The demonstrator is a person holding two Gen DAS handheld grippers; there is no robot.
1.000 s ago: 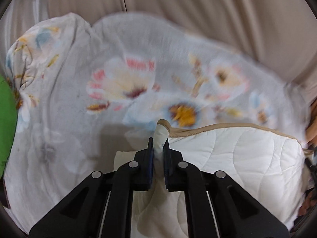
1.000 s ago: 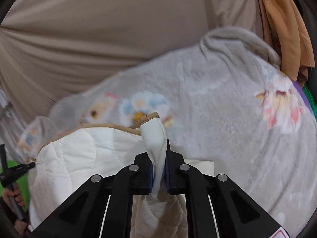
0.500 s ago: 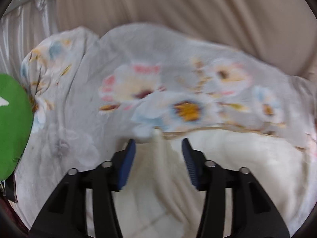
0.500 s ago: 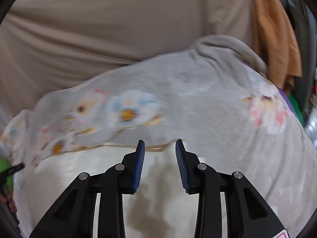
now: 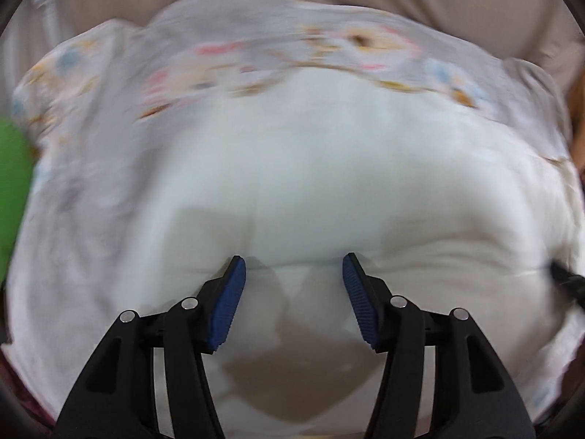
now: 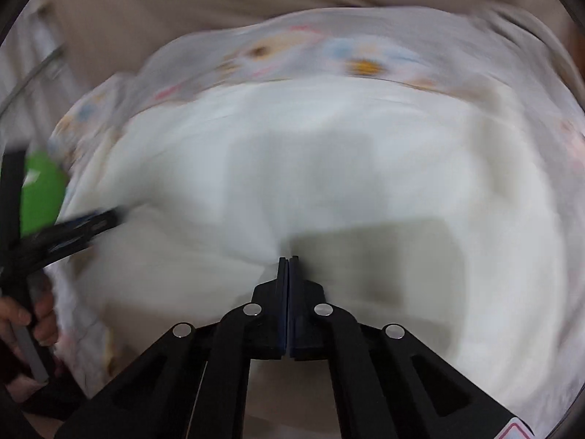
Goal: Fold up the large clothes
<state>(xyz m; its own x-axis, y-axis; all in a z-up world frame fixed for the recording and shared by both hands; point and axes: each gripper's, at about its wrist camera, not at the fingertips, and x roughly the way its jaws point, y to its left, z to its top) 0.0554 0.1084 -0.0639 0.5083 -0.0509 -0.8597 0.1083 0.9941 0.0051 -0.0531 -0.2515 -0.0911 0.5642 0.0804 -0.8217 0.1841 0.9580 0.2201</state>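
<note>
Beige sheeting is backing the floral blanket (image 5: 329, 168) I'm folding, its white folded layer running nine to three just at twelve o'clock of both grippers, left gripper (image 5: 294, 294) gaping empty, right gripper (image 6: 288, 294) pressing together on nothing visible

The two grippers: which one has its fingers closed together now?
The right gripper: its blue pads meet with no gap, above the white quilt. The left gripper stands wide apart, holding nothing.
</note>
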